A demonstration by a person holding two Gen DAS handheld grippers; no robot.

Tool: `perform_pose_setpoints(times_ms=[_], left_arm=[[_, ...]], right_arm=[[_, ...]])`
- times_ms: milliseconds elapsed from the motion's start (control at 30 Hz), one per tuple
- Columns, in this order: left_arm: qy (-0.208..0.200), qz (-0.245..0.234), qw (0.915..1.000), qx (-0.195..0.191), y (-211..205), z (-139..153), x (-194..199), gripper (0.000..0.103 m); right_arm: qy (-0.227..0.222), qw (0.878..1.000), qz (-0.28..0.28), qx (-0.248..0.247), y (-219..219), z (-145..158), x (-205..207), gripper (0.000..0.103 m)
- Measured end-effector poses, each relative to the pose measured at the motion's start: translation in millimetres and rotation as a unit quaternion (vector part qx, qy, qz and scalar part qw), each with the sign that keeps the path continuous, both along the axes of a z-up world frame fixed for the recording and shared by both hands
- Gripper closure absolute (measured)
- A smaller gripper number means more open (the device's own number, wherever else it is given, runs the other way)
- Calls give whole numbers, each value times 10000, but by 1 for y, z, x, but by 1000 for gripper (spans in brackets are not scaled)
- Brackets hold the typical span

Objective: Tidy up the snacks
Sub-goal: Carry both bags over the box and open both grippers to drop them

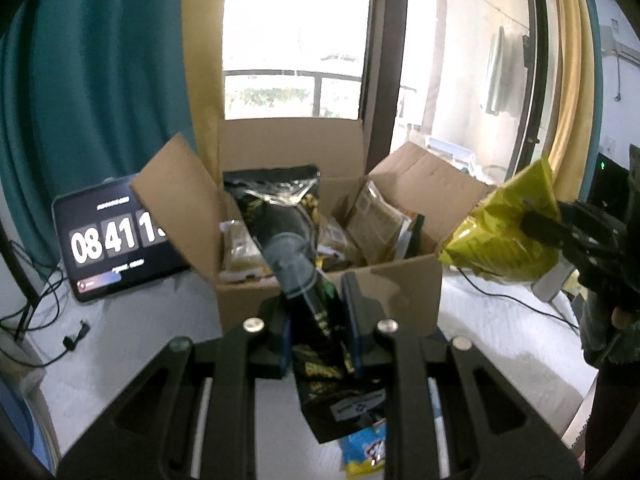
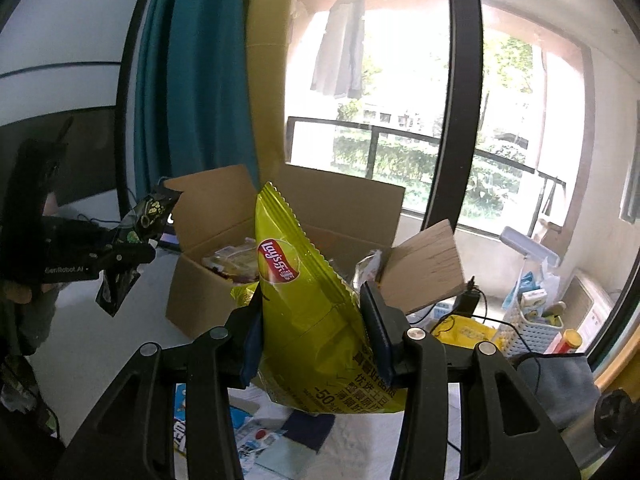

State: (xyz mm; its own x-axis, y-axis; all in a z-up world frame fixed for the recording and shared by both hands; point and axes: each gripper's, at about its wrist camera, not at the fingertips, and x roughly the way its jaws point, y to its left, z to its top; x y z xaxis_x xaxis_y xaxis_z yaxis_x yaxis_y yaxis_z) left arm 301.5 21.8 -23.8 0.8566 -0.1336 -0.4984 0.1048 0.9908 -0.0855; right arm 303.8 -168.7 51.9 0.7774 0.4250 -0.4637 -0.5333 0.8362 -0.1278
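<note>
Carton [image 1: 400, 292] on table [image 1: 120, 344], packets inside; tablet [image 1: 100, 240] left of carton; basket [image 2: 532, 328] right.

The box [image 1: 332, 300] mouth stands open from above, but its raised flaps [image 1: 180, 204] crowd both sides, and packets [image 1: 372, 220] already fill much of the inside. A tablet [image 1: 100, 240] blocks the left.

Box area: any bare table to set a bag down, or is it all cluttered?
Bare white table between tablet and box, near a loose cable. Also bare right of the box, one cable crossing. Box interior is packed. Table under both claws is littered with packets.
</note>
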Motion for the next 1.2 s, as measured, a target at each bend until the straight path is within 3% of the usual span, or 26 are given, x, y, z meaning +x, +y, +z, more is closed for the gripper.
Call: perform_pose_setpoints(times_ms=[500,800,867,933,1000,1200], left_arm=[[-257,-297,9992,63,-34,24,76,81],[33,-110,9999,64,-26,-3,144,78],[88,-15,9999,47,-22,-10,154,72],[89,-9,9999,-54,-14,-14,161,43],[35,26,9999,-158,-8,-13,162,33],[-135,89,9994,-303,19,1,141,32]], right_arm=[[-178,9989,-330,286,-41,5,20,56],[-90,9979,-592,245,-54,2,36,56],[-31,9977,-644,201,-52,1,42,56],[-7,9978,-662,60,-46,1,47,56],[11,9978,-669,-40,-39,0,51,56],[28,9983,-575,-99,-8,-1,63,56]])
